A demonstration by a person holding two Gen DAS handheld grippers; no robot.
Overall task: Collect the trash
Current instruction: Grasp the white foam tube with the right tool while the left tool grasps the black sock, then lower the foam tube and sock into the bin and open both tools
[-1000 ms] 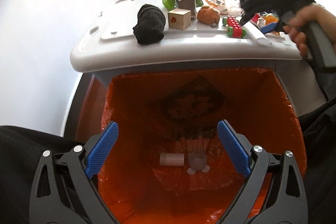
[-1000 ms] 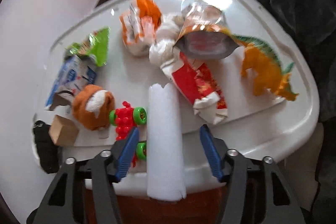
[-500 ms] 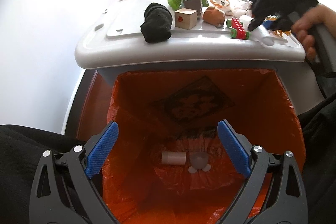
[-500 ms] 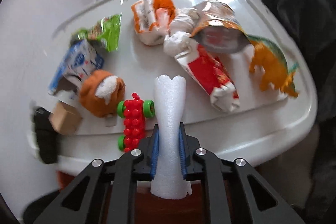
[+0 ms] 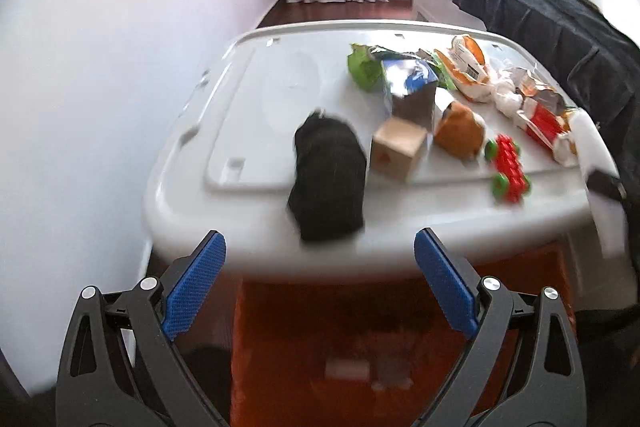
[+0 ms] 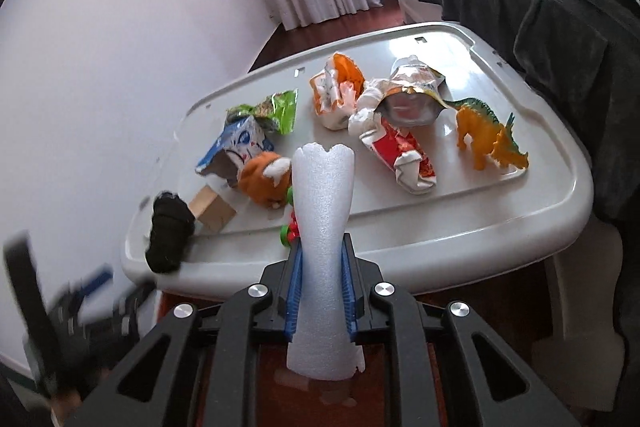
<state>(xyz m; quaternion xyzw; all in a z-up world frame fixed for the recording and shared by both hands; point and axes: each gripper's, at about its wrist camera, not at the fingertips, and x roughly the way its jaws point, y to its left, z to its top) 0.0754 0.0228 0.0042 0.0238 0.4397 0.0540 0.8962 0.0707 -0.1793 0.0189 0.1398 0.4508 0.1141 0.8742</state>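
In the left wrist view, the left gripper (image 5: 320,259) stood with its blue pads wide apart and nothing between them, hovering before the near edge of the white lid (image 5: 256,155). Below that edge hung the orange trash bag (image 5: 360,327), blurred, with pale scraps at its bottom. On the lid, a black sock (image 5: 328,179) lay nearest the near edge, a wooden cube (image 5: 396,149) just beside it, then an orange plush toy (image 5: 460,131) and a red-and-green block toy (image 5: 510,171). Crumpled wrappers (image 5: 464,67) lay toward the lid's far side.

In the right wrist view, the right gripper (image 6: 320,291) was clamped tight on a white foam tube (image 6: 322,227), which stood up between the pads, lifted clear of the lid (image 6: 520,211) and above its near edge. An orange dinosaur toy (image 6: 488,139) stood on the lid's right part, a red-and-white wrapper (image 6: 404,155) near its middle, and a blue-and-white carton (image 6: 240,143) toward its left.
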